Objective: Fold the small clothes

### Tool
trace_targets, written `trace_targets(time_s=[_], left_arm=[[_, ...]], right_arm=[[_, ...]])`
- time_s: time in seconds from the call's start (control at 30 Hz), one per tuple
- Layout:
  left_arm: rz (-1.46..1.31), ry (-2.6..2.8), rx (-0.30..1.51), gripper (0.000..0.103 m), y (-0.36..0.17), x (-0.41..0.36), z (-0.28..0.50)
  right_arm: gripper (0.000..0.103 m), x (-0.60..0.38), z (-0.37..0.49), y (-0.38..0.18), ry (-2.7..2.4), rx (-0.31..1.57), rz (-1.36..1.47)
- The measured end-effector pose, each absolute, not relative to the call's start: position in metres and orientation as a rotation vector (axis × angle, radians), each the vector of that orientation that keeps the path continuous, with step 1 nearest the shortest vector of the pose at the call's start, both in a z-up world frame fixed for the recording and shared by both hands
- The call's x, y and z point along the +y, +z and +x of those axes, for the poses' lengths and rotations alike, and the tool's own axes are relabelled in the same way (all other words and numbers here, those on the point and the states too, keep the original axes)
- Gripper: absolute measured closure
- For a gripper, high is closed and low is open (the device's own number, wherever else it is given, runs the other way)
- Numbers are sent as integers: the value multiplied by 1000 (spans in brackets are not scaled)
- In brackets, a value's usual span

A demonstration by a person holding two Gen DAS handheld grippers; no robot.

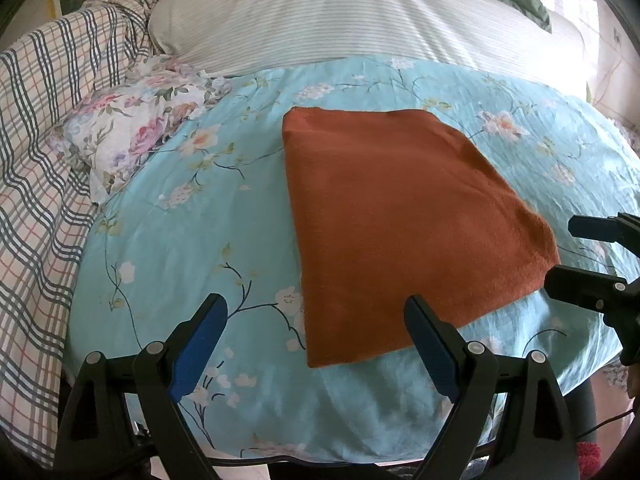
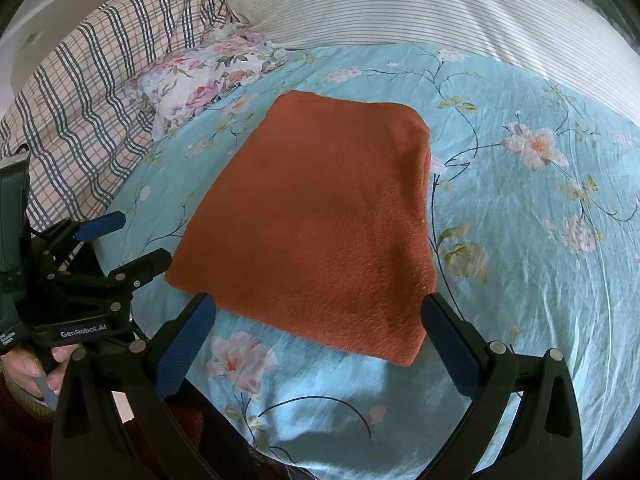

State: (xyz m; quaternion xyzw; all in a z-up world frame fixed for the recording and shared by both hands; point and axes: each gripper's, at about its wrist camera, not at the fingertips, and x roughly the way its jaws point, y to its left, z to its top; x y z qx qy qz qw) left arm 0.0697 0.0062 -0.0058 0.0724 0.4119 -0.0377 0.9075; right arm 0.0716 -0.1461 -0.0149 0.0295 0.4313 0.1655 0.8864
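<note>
On the bed (image 1: 168,240), at the centre of the turquoise floral sheet, lies the rust-coloured cloth (image 1: 400,216), flat and already folded to a neat rectangle. No edge of it is lifted and nothing rests on it.

In the left wrist view, the left gripper (image 1: 316,344) hangs over the cloth's near edge, at 6 o'clock of the cloth. Its blue-padded fingers (image 1: 200,344) are spread wide and empty; one stands over the bare sheet, the other over the cloth's near margin. Contact with the fabric cannot be confirmed.

In the right wrist view, the right gripper (image 2: 318,340) hangs over the near edge as well, toward the near right corner. Its fingers (image 2: 184,352) are likewise spread wide, with nothing pinched between them. Each gripper shows at the side of the other's view, so the two stand near each other.

Step in hand, as a judgement: either the pause before a further fold or the end of folding; the cloth looks compact already.

Next move, if another fold is required: lower each gripper to a near corner, pinch all layers together, and carry the edge toward 12 o'clock, keeping both corners level so the stack does not skew.

Other items: a floral pillow (image 1: 132,136) at 10 o'clock, a plaid blanket (image 1: 44,160) at 9 o'clock, a striped cover (image 1: 340,20) at 12 o'clock.
</note>
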Motion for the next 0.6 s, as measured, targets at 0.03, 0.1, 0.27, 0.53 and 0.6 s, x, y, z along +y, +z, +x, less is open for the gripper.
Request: trace_targets(time_s=[0.03, 0.1, 0.27, 0.53, 0.6], left_arm=[[148, -80, 851, 12, -6, 6, 70], [148, -85, 851, 12, -5, 6, 70], [151, -92, 851, 12, -5, 6, 72], [154, -94, 845, 12, -3, 5, 72], [152, -95, 844, 12, -3, 5, 73]], right_arm=[[1, -146, 72, -15, 344, 897, 61], [1, -146, 72, -15, 345, 896, 61], [1, -144, 74, -12, 348, 890, 57], [1, -139, 75, -10, 354, 889, 51], [1, -138, 75, -10, 353, 890, 51]])
